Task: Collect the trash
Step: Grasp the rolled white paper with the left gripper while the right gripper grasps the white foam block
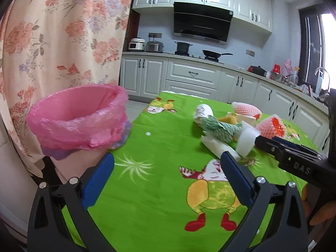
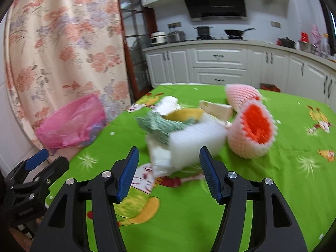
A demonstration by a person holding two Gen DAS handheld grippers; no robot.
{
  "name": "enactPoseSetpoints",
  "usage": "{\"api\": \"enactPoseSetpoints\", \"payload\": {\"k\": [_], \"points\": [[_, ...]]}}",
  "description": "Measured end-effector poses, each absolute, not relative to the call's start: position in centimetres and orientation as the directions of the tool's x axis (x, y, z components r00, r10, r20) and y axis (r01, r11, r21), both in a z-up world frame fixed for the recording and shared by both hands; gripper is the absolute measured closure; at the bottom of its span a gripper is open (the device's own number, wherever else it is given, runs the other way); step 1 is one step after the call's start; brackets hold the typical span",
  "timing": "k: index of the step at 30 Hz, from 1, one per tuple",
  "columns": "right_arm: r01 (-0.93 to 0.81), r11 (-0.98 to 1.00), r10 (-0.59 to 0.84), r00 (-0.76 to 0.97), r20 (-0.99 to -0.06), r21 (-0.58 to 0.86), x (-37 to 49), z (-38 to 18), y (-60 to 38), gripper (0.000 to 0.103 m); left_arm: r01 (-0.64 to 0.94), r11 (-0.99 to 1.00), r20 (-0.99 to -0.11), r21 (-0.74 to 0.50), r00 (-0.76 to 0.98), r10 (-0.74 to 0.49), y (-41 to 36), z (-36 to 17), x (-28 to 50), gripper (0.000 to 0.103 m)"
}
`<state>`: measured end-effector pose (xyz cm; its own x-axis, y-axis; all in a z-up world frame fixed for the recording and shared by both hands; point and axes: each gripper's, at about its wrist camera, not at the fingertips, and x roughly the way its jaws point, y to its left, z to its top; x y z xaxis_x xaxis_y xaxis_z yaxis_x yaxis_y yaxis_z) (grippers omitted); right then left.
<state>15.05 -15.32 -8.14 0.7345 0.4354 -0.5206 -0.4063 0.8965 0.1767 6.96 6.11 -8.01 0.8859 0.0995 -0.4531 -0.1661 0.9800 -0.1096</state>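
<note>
white letters "das" on the black right tool (image 1: 273,145) body

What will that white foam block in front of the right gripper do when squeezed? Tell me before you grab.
The white foam block looks porous and thick, so it probably weighs little and compresses under the jaws rather than slipping. It leans on the green-and-white striped cloth and the pink foam fruit net, so lifting it may drag or nudge them.

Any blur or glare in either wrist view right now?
Right wrist: the pile's white foam block and green-white striped cloth are motion-smeared, while the right claw stays crisp. Left wrist: mostly sharp, the window at far right is blown out. Both show fisheye bending.
</note>
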Motion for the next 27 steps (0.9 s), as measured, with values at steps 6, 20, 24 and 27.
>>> {"api": "enactPoseSetpoints", "payload": {"k": [6, 20, 24, 27], "points": [[-0.358, 0.917, 0.392, 0.735, -0.553, 0.176, 16.6, -9.0, -15.2, 0.033, -0.142, 0.985, -0.468, -0.092, 0.88, 0.083, 5.2, -8.9, 7.1, 0.005], [-0.249, 0.956, 0.287, 0.696, -0.658, 0.153, 21.5, -11.0, -13.4, 0.031, -0.173, 0.979, -0.472, -0.108, 0.875, 0.102, 6.7, -8.9, 6.9, 0.005], [-0.245, 0.958, 0.282, 0.692, -0.665, 0.151, 21.1, -11.1, -14.7, 0.063, -0.17, 0.979, -0.481, -0.111, 0.871, 0.096, 6.6, -8.8, 7.2, 0.005], [-0.256, 0.952, 0.301, 0.688, -0.66, 0.168, 20.3, -11.2, -16.0, 0.068, -0.16, 0.981, -0.486, -0.107, 0.869, 0.089, 6.2, -8.8, 7.6, 0.005]]}}
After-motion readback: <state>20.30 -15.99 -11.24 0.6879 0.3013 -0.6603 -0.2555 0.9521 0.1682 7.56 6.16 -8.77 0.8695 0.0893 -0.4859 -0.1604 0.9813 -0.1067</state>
